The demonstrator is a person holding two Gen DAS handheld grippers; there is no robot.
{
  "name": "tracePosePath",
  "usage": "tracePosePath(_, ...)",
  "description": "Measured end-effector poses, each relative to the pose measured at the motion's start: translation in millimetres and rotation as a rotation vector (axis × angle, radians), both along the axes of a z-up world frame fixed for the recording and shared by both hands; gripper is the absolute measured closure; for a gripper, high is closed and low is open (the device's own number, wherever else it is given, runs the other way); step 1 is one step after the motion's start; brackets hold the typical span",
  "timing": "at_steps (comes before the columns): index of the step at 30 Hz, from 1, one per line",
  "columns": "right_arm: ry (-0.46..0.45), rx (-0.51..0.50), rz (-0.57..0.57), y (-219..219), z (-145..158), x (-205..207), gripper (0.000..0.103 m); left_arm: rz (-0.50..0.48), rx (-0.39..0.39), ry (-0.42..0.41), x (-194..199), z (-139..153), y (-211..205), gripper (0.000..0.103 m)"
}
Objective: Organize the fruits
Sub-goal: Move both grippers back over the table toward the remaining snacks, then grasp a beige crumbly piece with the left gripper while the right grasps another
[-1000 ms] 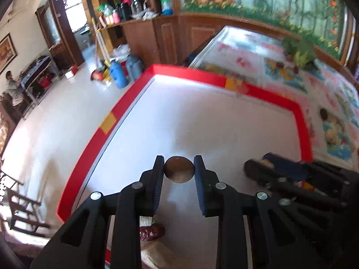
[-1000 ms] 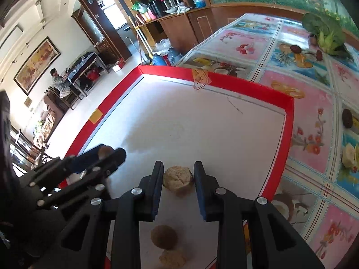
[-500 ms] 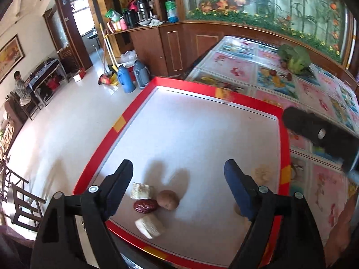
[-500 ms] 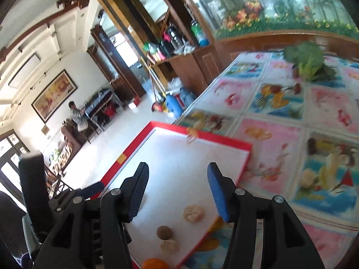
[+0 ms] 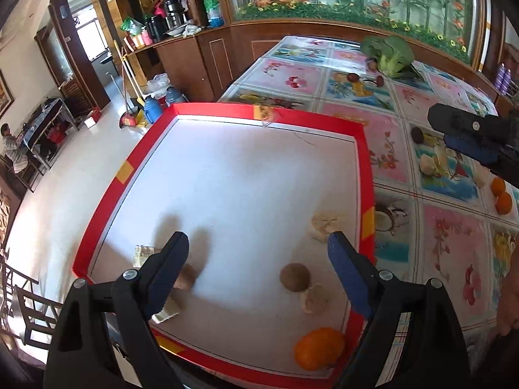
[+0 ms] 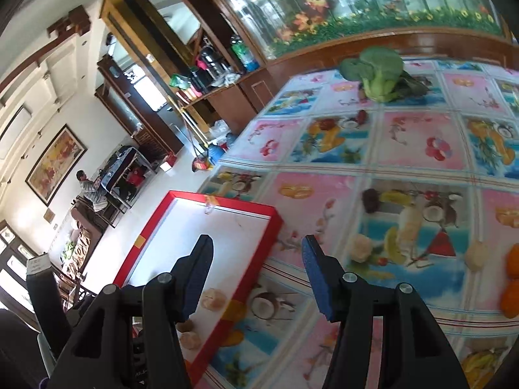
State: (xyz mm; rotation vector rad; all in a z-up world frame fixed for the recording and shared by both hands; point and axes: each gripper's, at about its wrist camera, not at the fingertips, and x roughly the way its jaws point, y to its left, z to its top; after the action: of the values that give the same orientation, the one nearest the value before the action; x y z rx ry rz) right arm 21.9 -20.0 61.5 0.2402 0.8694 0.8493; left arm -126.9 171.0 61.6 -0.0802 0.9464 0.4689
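A white tray with a red rim (image 5: 365, 149) holds a brown round fruit (image 5: 294, 277), pale peeled pieces (image 5: 324, 225), an orange (image 5: 319, 348) and a second brown fruit (image 5: 186, 277) partly behind a finger. My left gripper (image 5: 256, 240) hovers above the tray, its jaws opening wide with nothing between them. My right gripper (image 6: 257, 241) is open and empty over the tray's right rim (image 6: 275, 214), facing the tablecloth. There lie a dark fruit (image 6: 369, 199), pale pieces (image 6: 361, 248) and oranges (image 6: 512, 259).
The table wears a patterned fruit-print cloth (image 6: 415, 139) with a leafy green vegetable (image 6: 378, 71) at the far end. The tray sits at the table's left edge, with floor below. A wooden counter (image 5: 194, 52) stands beyond. A person sits far off at the left (image 6: 86, 183).
Both grippers let go of their fruit in the tray, opened and drew back upward. The right one swung right toward the tablecloth.
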Motion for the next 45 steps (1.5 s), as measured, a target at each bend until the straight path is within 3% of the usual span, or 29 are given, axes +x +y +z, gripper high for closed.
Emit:
tracePosePath(11,0.207,0.085,-0.08,-75.3,-18.7,46.2,0.047,-0.112,0.046,0.006,28.8,1.3,-40.3,0.015)
tracePosePath(20,0.335,0.137,-0.205,-141.2,-34.8,71.6,0.047,-0.232,0.064,0.027,80.9,-5.5,-81.0,0.015)
tracePosePath(31,0.303,-0.087,-0.258,-137.4,-46.5,76.5,0.046,-0.37,0.065,0.039,126.0,-23.3,-123.5,0.015)
tracePosePath(40,0.184,-0.301,-0.257,-114.0,-49.9,69.2,0.048,-0.367,0.025,0.051,144.1,-37.1,-116.2,0.015)
tracePosePath(45,0.125,-0.399,-0.257,-103.1,-51.7,66.7,0.057,-0.363,-0.004,0.054,155.8,-41.6,-114.6,0.015)
